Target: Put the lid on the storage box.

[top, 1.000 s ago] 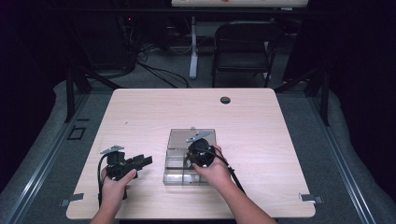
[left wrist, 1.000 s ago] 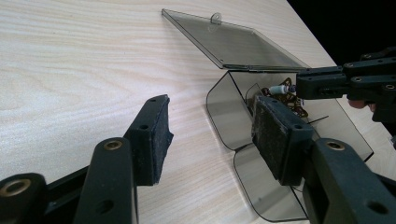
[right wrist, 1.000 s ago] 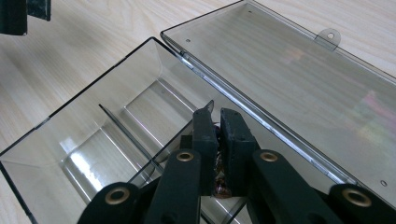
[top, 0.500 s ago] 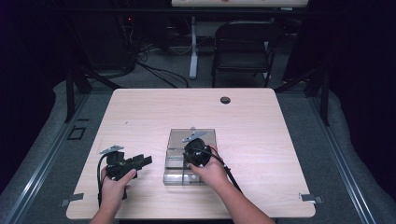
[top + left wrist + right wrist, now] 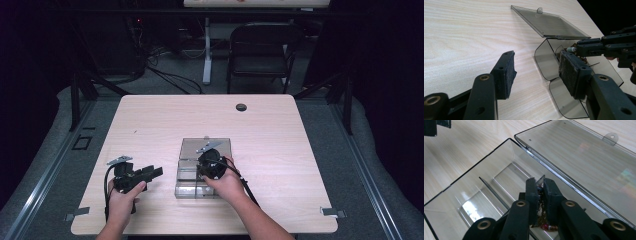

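Note:
A clear plastic compartment box (image 5: pixel 192 192) stands open near the table's front middle, its lid (image 5: pixel 206 146) lying flat behind it. My right gripper (image 5: pixel 208 165) points down into the box (image 5: pixel 486 165). Its jaws (image 5: pixel 540 181) are nearly together, shut on small wired parts (image 5: pixel 546 226), thin leads with reddish-brown beads, close to a divider. The left gripper view shows the right gripper (image 5: pixel 574 48) above the box wall (image 5: pixel 544 62). My left gripper (image 5: pixel 154 172) rests low over the table to the left of the box, open (image 5: pixel 536 60), nothing between its pads.
The wooden table (image 5: pixel 150 125) has a round cable hole (image 5: pixel 241 107) near its far edge. A folding chair (image 5: pixel 260 55) and cables stand on the floor beyond. The lid (image 5: pixel 584 155) carries a small latch tab (image 5: pixel 610 137).

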Action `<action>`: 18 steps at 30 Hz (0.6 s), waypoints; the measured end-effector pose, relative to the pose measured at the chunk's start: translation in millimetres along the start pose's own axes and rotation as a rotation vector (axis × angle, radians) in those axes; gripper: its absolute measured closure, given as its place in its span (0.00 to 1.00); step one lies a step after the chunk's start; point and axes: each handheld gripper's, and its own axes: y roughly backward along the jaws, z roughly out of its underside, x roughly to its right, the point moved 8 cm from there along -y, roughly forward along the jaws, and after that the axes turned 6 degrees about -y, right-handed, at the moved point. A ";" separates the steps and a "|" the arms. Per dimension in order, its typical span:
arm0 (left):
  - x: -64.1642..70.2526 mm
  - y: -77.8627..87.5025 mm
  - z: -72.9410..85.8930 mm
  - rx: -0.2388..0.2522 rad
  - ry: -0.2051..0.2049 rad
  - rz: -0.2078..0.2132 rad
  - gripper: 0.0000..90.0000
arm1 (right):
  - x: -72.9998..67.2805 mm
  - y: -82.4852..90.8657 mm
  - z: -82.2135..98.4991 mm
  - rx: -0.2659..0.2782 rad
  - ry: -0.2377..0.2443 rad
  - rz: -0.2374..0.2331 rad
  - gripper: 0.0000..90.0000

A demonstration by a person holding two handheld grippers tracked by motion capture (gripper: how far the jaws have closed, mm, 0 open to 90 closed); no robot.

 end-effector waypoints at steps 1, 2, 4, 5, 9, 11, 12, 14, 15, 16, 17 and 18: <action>0.1 0.1 0.1 0.000 0.001 0.000 0.52 | 0.4 1.2 0.1 0.006 0.001 0.003 0.92; 0.1 0.2 0.0 0.000 0.001 0.000 0.52 | 0.8 2.6 0.3 0.006 0.000 0.010 0.92; -0.1 0.1 0.0 0.000 0.000 -0.001 0.52 | 2.8 7.9 0.9 0.006 0.018 0.018 0.92; 0.0 0.0 0.1 -0.001 0.001 0.000 0.52 | 3.7 9.7 0.9 0.008 0.024 0.027 0.92; 0.1 -0.7 0.2 -0.002 -0.004 -0.002 0.52 | 6.4 19.4 -0.2 0.026 0.037 0.041 0.92; 0.4 -0.8 0.2 -0.002 -0.003 -0.002 0.52 | 8.1 22.5 -0.5 0.022 0.049 0.051 0.92; 0.4 -0.8 0.2 -0.002 -0.003 -0.002 0.52 | 9.4 23.9 -0.2 0.020 0.056 0.060 0.92; 0.2 -0.9 0.3 -0.002 -0.003 -0.002 0.52 | 11.7 24.7 0.4 0.018 0.058 0.067 0.92; 0.2 -0.8 0.3 -0.002 -0.003 -0.002 0.52 | 13.7 25.3 0.9 0.017 0.055 0.073 0.92; 0.1 -0.8 0.3 -0.002 -0.004 -0.002 0.52 | 14.7 26.1 1.2 0.015 0.050 0.075 0.92; 0.0 -0.8 0.3 -0.002 -0.003 -0.002 0.52 | 16.6 27.1 0.9 0.021 0.045 0.077 0.92; 0.0 -0.8 0.3 -0.002 -0.001 -0.002 0.52 | 17.3 27.7 0.6 0.025 0.042 0.077 0.92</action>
